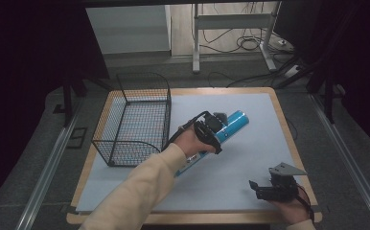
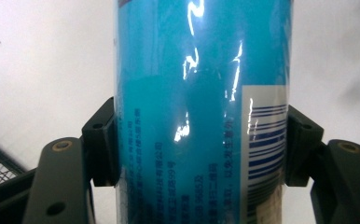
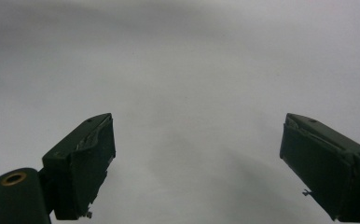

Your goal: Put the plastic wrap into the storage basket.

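Holding item: blue cylindrical can (image 1: 231,125), glossy wrap with printed text and a barcode, clamped across its body by the left tool (image 1: 215,128); both pads press its sides in the left gripper view (image 2: 201,116). The can is tilted, its capped end pointing up and right in the high view, over the white sheet of the tabletop (image 1: 250,158), just right of the basket.

Receptacle: black wire basket (image 1: 135,120), standing at the left of the sheet, nothing visible inside.

Right tool (image 1: 262,188): at the near right corner of the sheet, jaws spread wide with nothing between them.

Progress, as judged: pick-up done, can secured. Remaining, likely: carry leftward over the basket rim, lower, release. Not yet begun, since the can is outside the basket.
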The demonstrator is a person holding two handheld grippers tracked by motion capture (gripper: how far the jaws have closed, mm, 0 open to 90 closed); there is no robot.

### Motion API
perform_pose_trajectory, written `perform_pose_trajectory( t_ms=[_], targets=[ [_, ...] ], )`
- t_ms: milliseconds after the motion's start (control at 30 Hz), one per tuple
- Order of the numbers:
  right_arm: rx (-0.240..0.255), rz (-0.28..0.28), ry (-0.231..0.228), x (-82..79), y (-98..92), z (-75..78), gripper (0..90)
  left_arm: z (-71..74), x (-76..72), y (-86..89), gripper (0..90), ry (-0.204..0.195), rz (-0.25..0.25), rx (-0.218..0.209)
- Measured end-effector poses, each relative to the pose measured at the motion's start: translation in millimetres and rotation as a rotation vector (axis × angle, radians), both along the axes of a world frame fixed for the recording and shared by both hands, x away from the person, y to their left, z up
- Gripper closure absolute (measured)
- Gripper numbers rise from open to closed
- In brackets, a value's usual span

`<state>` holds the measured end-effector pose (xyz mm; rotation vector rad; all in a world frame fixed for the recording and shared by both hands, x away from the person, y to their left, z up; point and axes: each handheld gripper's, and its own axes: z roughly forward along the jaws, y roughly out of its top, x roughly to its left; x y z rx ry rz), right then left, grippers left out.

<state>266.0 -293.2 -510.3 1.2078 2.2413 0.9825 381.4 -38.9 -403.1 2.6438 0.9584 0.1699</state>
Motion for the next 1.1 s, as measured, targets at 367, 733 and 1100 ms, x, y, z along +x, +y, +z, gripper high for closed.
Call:
perform_pose_trajectory(
  t_ms=[367, 733, 1100],
  targets=[
    [-0.001, 0.001, 0.000, 0.3, -0.1, 0.0, 10.8, 15.0, 2.9, 2.2, 31.4, -0.016, 0.009, 0.000],
    [0.000, -0.008, 0.005, 0.7, -0.5, -0.4, 11.0, 34.7, 9.6, 9.0, 31.4, -0.040, 0.028, 0.004],
    [0.005, -0.006, -0.002, 0.8, -1.1, 0.7, 11.0, 59.5, 19.5, 22.1, 31.4, -0.070, 0.046, -0.011]
  ],
)
